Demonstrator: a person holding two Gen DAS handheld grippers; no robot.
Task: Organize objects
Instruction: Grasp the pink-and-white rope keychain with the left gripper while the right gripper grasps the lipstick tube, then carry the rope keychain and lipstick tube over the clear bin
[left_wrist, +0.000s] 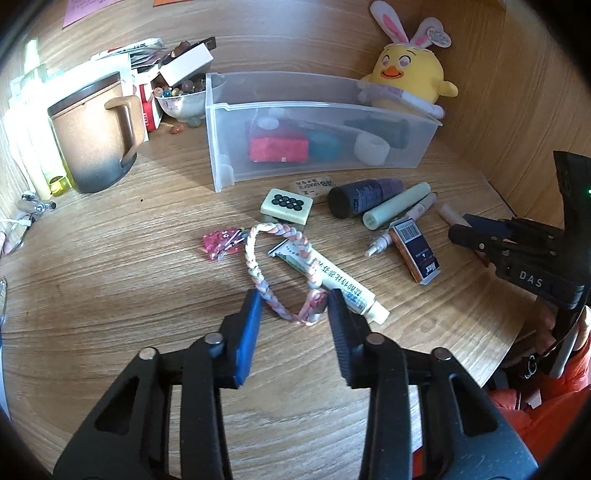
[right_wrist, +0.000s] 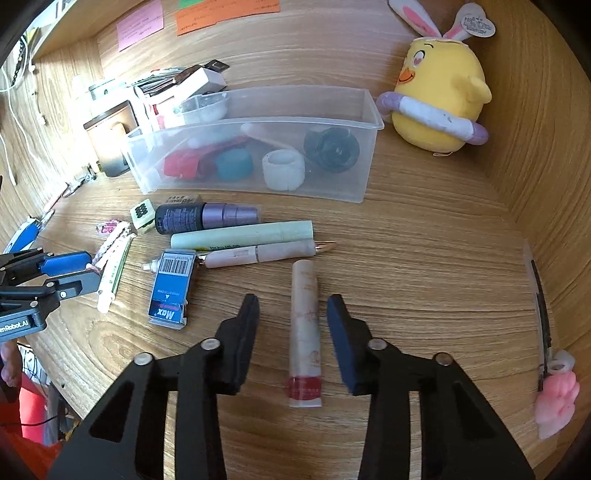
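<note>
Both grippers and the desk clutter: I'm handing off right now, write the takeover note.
Left gripper: open, straddling the pink-and-white braided bracelet, not closed on it.
Right gripper: open, either side of the pale lip tube with red cap, not gripping.
Done: clear bin already holds a red item, a teal cap, a white ring and a black round piece.
Left on the desk: bracelet, white ointment tube, mahjong tile, purple-capped bottle, green tube, pink pen, blue Max box, lip tube.
</note>
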